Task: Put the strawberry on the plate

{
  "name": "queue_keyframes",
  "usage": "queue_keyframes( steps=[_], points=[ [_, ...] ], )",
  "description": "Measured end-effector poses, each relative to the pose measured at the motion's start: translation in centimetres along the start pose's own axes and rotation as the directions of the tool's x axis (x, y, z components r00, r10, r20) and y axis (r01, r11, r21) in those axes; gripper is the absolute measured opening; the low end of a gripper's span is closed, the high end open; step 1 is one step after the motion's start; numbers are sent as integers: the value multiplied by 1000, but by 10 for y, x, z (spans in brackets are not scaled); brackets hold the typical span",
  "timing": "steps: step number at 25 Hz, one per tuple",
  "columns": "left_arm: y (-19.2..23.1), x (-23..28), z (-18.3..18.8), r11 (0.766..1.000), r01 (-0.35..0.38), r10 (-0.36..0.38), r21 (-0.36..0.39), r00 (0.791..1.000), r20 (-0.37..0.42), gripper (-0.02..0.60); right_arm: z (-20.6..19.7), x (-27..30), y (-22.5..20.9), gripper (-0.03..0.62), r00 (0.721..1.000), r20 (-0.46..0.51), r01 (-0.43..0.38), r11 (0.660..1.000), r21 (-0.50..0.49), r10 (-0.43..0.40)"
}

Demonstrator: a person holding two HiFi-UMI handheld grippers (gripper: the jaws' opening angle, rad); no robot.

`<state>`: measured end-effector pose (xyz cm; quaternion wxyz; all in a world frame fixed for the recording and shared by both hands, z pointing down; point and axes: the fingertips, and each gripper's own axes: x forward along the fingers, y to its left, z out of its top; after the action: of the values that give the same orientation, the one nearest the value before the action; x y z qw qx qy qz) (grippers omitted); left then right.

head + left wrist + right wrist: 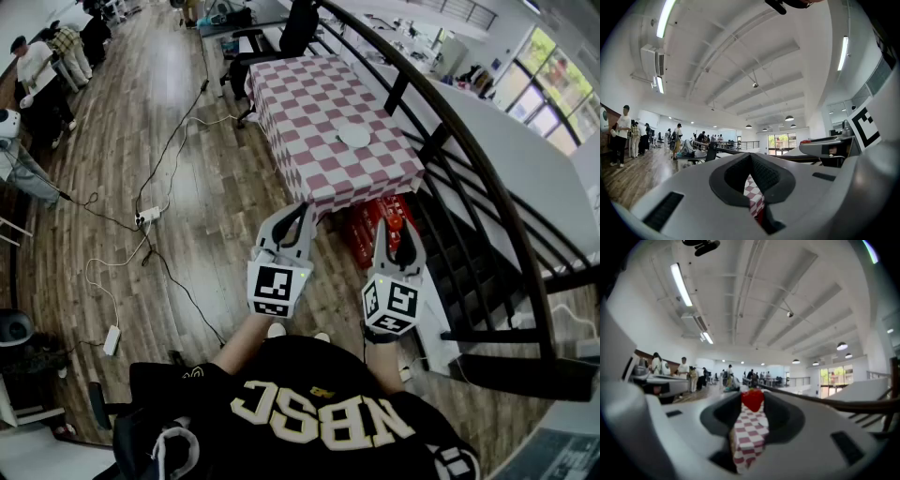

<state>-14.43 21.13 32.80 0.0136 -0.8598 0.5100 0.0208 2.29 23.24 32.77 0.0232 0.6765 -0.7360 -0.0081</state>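
Observation:
A white plate [354, 137] lies on a table with a red-and-white checked cloth [309, 94], ahead of me and out of reach. The red strawberry [752, 400] hangs in the air between the tips of my right gripper [753, 397], which is shut on it. In the head view that gripper [395, 223] is held out just short of the table's near edge, with the strawberry [396, 225] at its tips. My left gripper [305, 208] is level beside it, its tips together and nothing between them. In its own view the left gripper [751, 157] shows only checked cloth through the slit.
A black stair railing [487, 187] runs along the right of the table, with steps below it. Red crates [367, 230] stand under the near end. Cables and a power strip [142, 217] lie on the wooden floor to the left. People [37, 66] stand at the far left.

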Motion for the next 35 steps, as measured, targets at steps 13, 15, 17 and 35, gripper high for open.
queue_keyframes(
  steps=[13,15,17,35],
  points=[
    [32,11,-51,997,21,-26,-79,998,-65,9,-53,32,55,155,991,-116,-65,997,-31,61],
    [32,25,-59,996,18,-25,-88,997,-74,9,-62,47,48,155,990,-125,-63,998,-21,60],
    [34,43,-66,996,12,-19,-88,996,-83,9,-70,69,40,155,989,-127,-74,997,-4,73],
    [5,312,-76,999,9,-6,41,996,-85,9,-100,289,-133,155,993,-93,-52,984,171,68]
  ],
)
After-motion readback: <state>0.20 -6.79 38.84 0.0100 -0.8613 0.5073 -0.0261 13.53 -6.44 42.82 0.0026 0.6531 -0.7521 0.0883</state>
